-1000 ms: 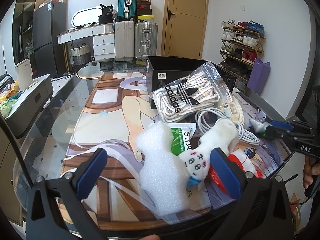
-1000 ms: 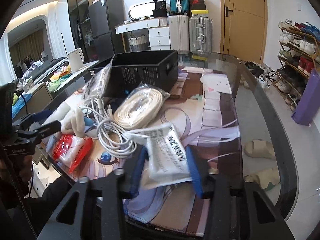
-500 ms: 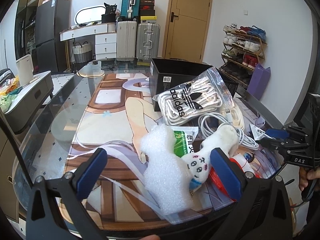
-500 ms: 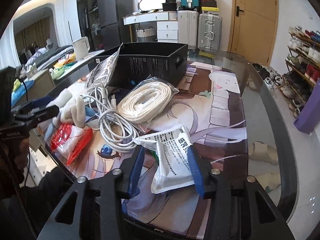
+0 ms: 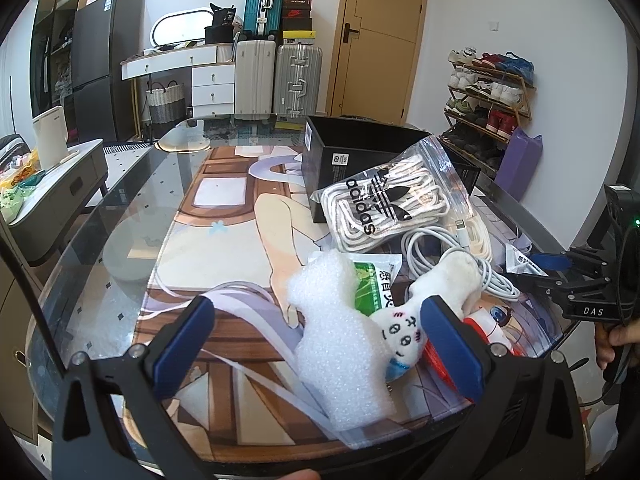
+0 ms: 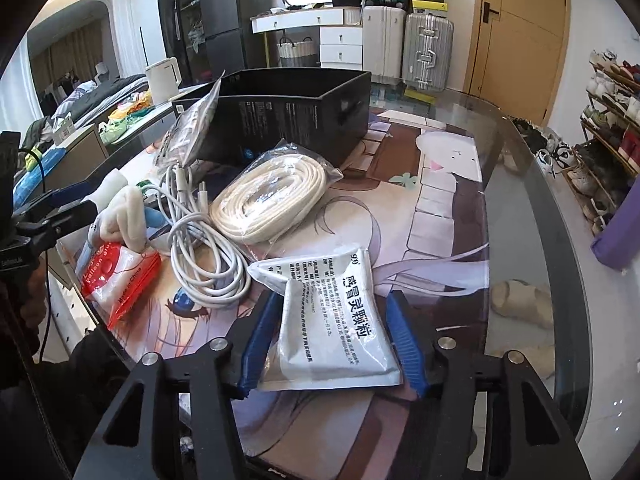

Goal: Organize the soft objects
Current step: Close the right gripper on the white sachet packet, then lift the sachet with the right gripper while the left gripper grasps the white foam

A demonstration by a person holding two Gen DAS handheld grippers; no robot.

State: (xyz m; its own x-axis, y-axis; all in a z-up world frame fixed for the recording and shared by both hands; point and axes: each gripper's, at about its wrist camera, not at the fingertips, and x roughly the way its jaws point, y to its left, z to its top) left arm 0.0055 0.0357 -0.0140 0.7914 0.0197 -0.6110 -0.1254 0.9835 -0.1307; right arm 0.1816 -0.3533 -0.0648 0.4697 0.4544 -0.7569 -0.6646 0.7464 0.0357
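While flat on the mat [image 6: 440,184], white sachet [image 6: 340,320] between right hand-held gripper [image 6: 334,344] fingers.

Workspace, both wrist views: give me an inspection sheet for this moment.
Surface: glass table under a printed mat.
Job's things: foam piece and plush toy lie touching; medicine sachet; bagged laces; bagged cord; red packet.
Clutter: open black box at the pile's far side.
Grippers: left gripper jaws wide open, foam and toy between them; right gripper jaws open either side of the sachet, contact unclear.
Cables: loose white cable coiled on the mat.
Surroundings: suitcases, door, shoe rack.
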